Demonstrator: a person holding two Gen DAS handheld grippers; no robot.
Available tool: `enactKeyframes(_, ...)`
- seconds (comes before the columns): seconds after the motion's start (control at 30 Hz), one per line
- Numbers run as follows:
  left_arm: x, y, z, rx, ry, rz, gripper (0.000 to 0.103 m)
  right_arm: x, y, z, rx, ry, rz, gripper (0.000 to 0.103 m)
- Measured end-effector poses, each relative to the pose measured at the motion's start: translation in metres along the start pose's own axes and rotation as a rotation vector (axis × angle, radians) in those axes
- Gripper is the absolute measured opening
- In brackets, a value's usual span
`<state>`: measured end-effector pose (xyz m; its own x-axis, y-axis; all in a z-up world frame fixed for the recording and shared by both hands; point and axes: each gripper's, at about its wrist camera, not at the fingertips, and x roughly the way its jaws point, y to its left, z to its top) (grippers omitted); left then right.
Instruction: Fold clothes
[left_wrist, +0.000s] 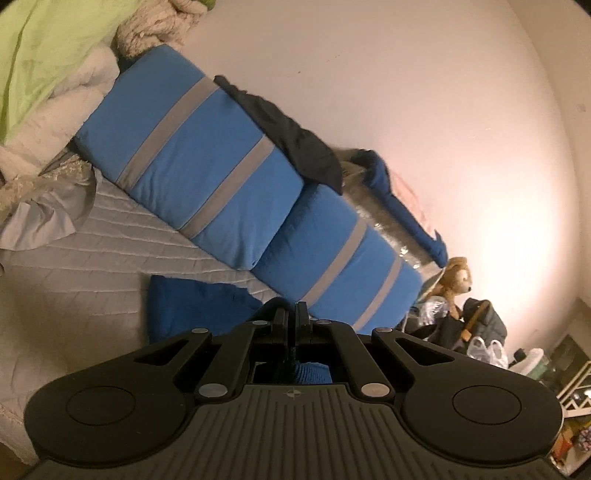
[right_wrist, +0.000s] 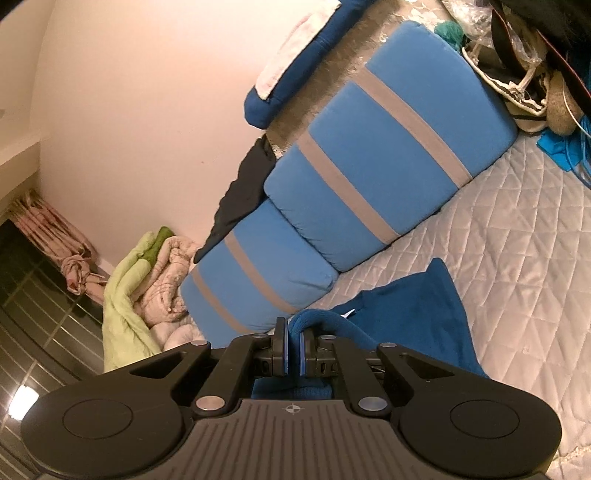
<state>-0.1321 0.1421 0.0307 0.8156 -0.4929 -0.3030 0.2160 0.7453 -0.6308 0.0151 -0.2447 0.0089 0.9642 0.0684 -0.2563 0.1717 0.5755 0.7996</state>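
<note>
While the blue garment is lifted above the quilted bed, near the striped pillows, its edge is pinched by the left hand-held gripper and the right hand-held gripper. A fold seems in progress; next, both edges should be laid down evenly.

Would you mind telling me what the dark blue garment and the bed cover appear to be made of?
Dark blue garment: apparently soft knit, perhaps fleece or cotton; matte, thick rolled edge between the right gripper fingers. Bed cover: quilted fabric with a slight sheen, stitched in diamonds; fibre unclear.
</note>
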Motion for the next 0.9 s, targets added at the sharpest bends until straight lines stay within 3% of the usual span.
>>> enactKeyframes(0.37,0.048,0.006,0.035,0.029,0.002,0.02,0.003,0.042,-0.004,0.028,-0.038,-0.027,-0.035,0.008)
enactKeyframes(0.53,0.088,0.028,0.041,0.0,0.048,0.067,0.003,0.072,-0.013,0.037,-0.093,-0.025,-0.091,0.008)
enactKeyframes(0.9,0.165,0.069,0.046,-0.05,0.138,0.17,0.003,0.142,-0.059,0.053,-0.073,0.017,-0.18,0.008)
